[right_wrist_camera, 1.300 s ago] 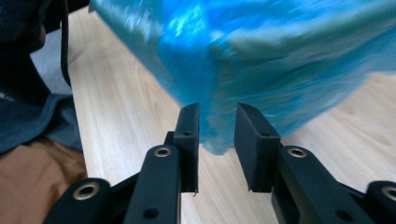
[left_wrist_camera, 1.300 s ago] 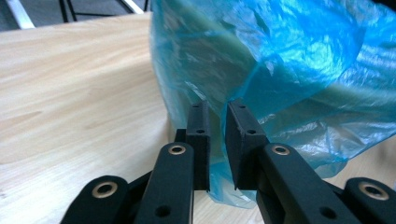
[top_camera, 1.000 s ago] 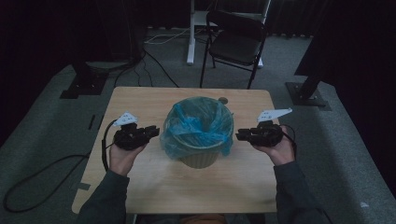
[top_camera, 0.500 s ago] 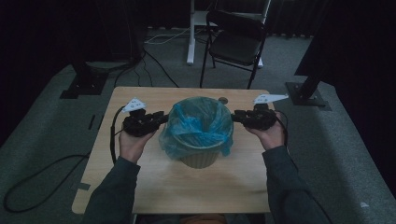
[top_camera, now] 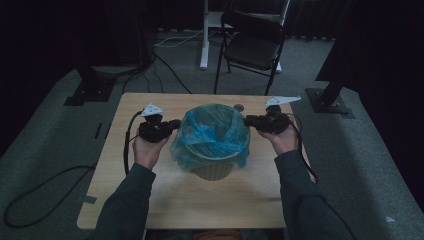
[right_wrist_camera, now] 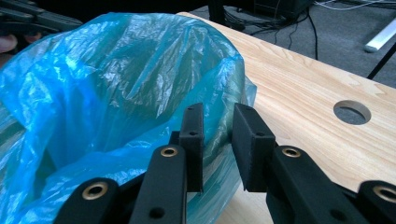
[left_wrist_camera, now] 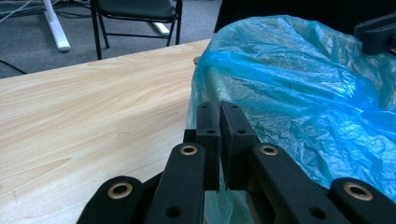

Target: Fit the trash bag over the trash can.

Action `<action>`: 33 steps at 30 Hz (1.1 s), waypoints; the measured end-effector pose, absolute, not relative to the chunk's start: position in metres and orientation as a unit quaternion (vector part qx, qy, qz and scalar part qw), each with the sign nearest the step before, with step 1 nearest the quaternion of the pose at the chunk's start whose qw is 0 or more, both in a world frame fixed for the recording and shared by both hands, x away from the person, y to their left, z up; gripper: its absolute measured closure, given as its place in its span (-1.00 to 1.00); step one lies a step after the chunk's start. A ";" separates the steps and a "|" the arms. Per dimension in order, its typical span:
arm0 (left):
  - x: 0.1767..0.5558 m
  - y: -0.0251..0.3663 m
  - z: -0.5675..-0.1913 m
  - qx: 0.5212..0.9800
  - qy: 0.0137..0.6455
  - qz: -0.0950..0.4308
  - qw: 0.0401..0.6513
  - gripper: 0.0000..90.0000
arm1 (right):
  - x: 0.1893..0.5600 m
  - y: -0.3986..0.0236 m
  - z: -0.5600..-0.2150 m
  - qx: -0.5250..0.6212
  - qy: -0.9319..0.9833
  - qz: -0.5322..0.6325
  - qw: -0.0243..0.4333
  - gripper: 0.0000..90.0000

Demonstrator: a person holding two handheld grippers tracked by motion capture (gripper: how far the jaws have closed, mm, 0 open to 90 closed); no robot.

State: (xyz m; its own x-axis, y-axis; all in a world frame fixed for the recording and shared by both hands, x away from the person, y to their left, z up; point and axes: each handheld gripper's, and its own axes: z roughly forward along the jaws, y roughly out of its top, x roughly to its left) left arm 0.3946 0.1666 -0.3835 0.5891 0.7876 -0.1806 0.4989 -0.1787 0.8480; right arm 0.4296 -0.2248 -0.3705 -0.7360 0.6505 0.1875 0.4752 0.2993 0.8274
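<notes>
Fitting a bin liner, judged from the layout; items listed left to right.

1. Table (top_camera: 125, 200): light wood top, bearing the bin near its centre. A round cable hole (right_wrist_camera: 352, 112) sits in the board close to the far edge.

2. Left gripper (top_camera: 175, 123): held level in the person's left hand, tips at the left side of the bin's rim. Its jaws have just been closing and in the left gripper view the 2 pads (left_wrist_camera: 208, 122) stand almost together, clenched to a thin slit. Blue film lies right at the tips; whether a fold is pinched between them I cannot tell. Position suggests it is there to grasp the liner's edge on that side.

3. Waste bin (top_camera: 212, 170): pale, round, upright at mid-table between the 2 grippers.

4. Blue plastic bag (top_camera: 212, 132): lining the bin, mouth open, edge draped loosely and crumpled over the rim. Likely being spread or tugged evenly around the rim.

5. Right gripper (top_camera: 247, 120): held level in the right hand, mirroring the left at the opposite side of the rim. Its jaws have just been closing, yet a clear gap remains between the pads (right_wrist_camera: 252, 135); the bag's edge rises in that gap, not visibly pressed. Released, by appearance.

6. Folding chair (top_camera: 252, 45): dark, on the carpet beyond the table.
</notes>
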 end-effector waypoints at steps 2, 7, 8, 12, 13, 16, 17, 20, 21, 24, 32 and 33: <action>0.395 0.167 -0.384 0.753 0.427 0.150 0.478 0.93 | 0.427 -0.227 -0.370 0.351 0.798 0.481 0.087 0.72; 0.394 0.167 -0.384 0.760 0.423 0.146 0.472 0.95 | 0.418 -0.237 -0.368 0.346 0.796 0.491 0.068 0.99; 0.394 0.167 -0.385 0.760 0.422 0.146 0.472 0.96 | 0.417 -0.238 -0.368 0.350 0.798 0.485 0.075 1.00; 0.395 0.166 -0.386 0.761 0.424 0.145 0.469 0.99 | 0.419 -0.239 -0.374 0.365 0.804 0.463 0.075 1.00; 0.395 0.166 -0.386 0.762 0.424 0.145 0.468 0.99 | 0.420 -0.238 -0.376 0.366 0.807 0.459 0.072 1.00; 0.395 0.166 -0.388 0.764 0.425 0.144 0.465 0.99 | 0.420 -0.236 -0.380 0.371 0.815 0.441 0.067 1.00; 0.395 0.166 -0.388 0.764 0.425 0.144 0.465 0.99 | 0.420 -0.236 -0.380 0.371 0.815 0.441 0.067 1.00; 0.394 0.169 -0.390 0.763 0.429 0.146 0.462 0.99 | 0.420 -0.235 -0.381 0.371 0.822 0.428 0.060 0.98; 0.394 0.169 -0.390 0.763 0.429 0.146 0.462 0.99 | 0.420 -0.236 -0.381 0.371 0.822 0.427 0.062 0.92; 0.391 0.178 -0.384 0.748 0.436 0.152 0.476 0.94 | 0.418 -0.240 -0.379 0.375 0.814 0.437 0.071 0.68; 0.375 0.175 -0.363 0.757 0.384 0.158 0.504 0.66 | 0.415 -0.242 -0.375 0.374 0.802 0.459 0.079 0.46; 0.375 0.175 -0.363 0.757 0.384 0.158 0.504 0.64 | 0.415 -0.242 -0.375 0.374 0.802 0.459 0.079 0.46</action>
